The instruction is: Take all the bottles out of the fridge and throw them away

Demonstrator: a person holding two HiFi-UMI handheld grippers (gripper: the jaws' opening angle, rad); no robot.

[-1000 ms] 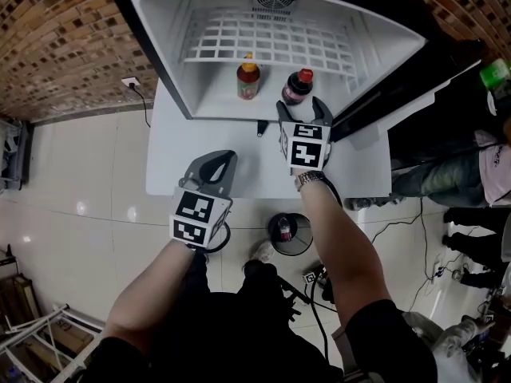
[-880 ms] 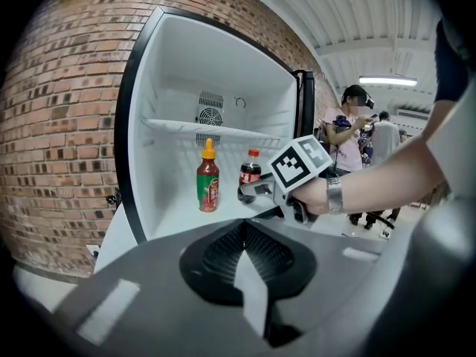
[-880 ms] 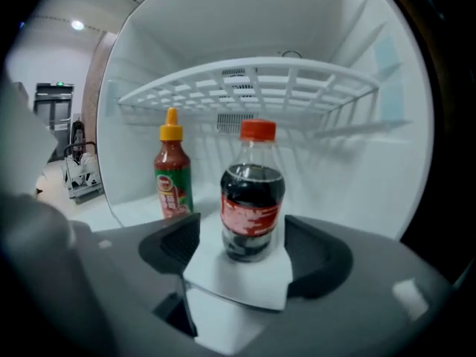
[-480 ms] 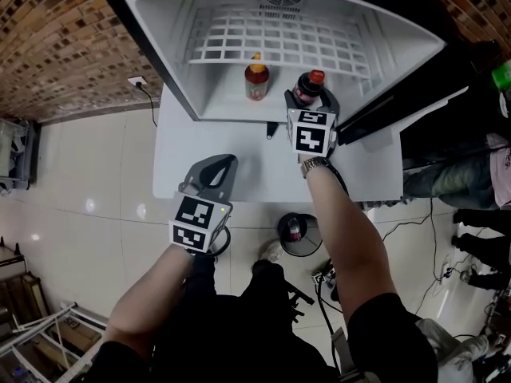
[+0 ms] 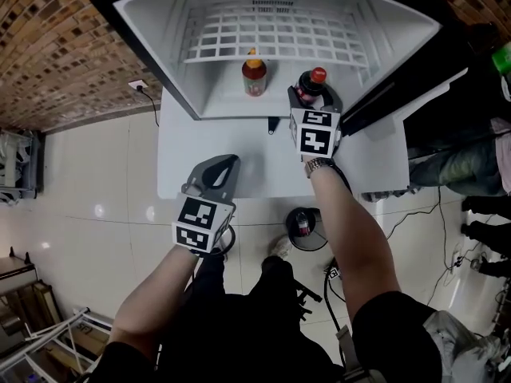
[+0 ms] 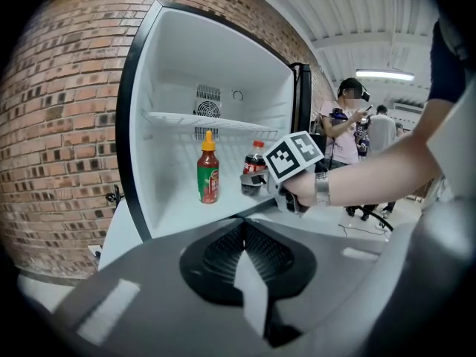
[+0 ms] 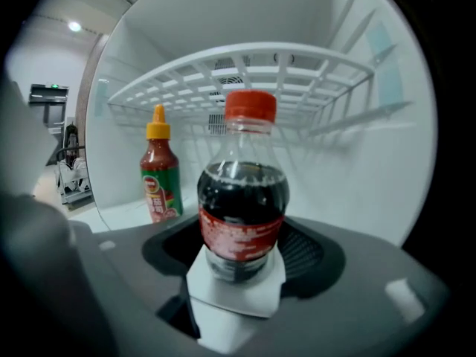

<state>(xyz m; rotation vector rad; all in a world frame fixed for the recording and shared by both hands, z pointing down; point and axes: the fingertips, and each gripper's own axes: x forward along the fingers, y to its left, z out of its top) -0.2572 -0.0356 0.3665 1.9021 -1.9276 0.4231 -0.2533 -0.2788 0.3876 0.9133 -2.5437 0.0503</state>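
Observation:
Two bottles stand on the floor of the open fridge [image 5: 211, 94]: a sauce bottle [image 5: 254, 74] [image 7: 161, 173] with a yellow cap on the left, and a dark cola bottle [image 5: 310, 84] [image 7: 242, 199] with a red cap on the right. My right gripper [image 5: 314, 96] [image 6: 251, 184] reaches into the fridge and its jaws stand on either side of the cola bottle's lower body. They have just been closing, and a little gap still shows on each side. My left gripper [image 5: 225, 166] [image 6: 242, 233] hovers shut and empty over the white table [image 5: 180, 158].
A wire shelf [image 5: 271, 37] spans the fridge above the bottles. A round bin [image 5: 306, 228] with a bottle in it stands on the floor by the table's near edge. The fridge door [image 5: 399, 94] hangs open at the right, where people stand.
My right gripper has moved deeper into the fridge until its jaws flank the cola bottle. The left gripper has stayed where it was.

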